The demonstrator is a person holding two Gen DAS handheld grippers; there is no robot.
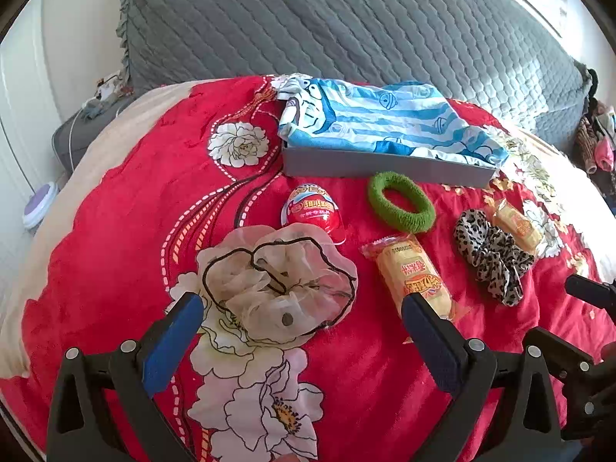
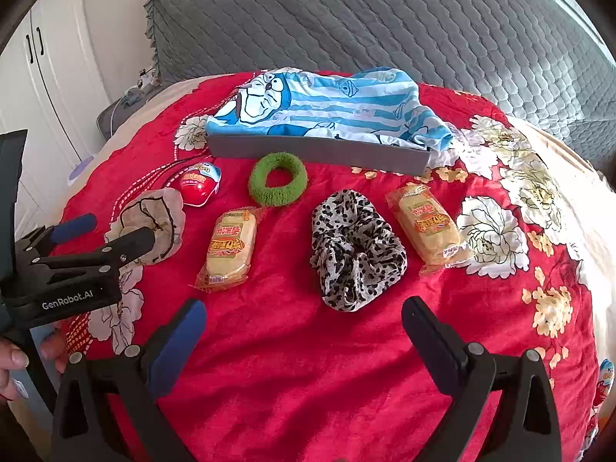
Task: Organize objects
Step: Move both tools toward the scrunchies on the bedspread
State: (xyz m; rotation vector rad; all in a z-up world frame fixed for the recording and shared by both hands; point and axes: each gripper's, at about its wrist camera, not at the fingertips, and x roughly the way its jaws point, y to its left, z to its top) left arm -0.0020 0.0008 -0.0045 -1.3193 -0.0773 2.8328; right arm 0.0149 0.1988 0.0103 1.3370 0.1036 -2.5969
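The work surface is a red flowered blanket (image 2: 292, 346) with a grey quilted cover (image 2: 346, 19) behind it. At the far side stands a shallow grey tray (image 2: 315, 154), and a blue striped cartoon cloth (image 2: 327, 111) lies bundled in it and spills over its right end.

Seven loose items lie on the blanket, all outside the tray. Just in front of the tray is a green hair ring (image 2: 278, 184). To its left lies a red toy egg (image 2: 200, 186), and nearer than that a sheer cream scrunchie (image 1: 277, 288). Right of the cream scrunchie lies a wrapped yellow cake (image 2: 230, 248). Further right is a leopard-print scrunchie (image 2: 356, 250), with a second wrapped cake (image 2: 429, 227) just beside it on its right. At the far right edge of the right wrist view a second egg (image 2: 604, 381) appears to lie on the blanket, though it is cut off and distorted there.

The left gripper (image 1: 302, 304) hangs over the cream scrunchie with its jaws spread wide, one finger on each side of it; its right fingertip overlaps the near end of the first cake in the view. Nothing is gripped. The right gripper (image 2: 304, 308) stands equally wide and empty, just short of the leopard-print scrunchie. A hand (image 2: 15, 362) shows at the left gripper's handle
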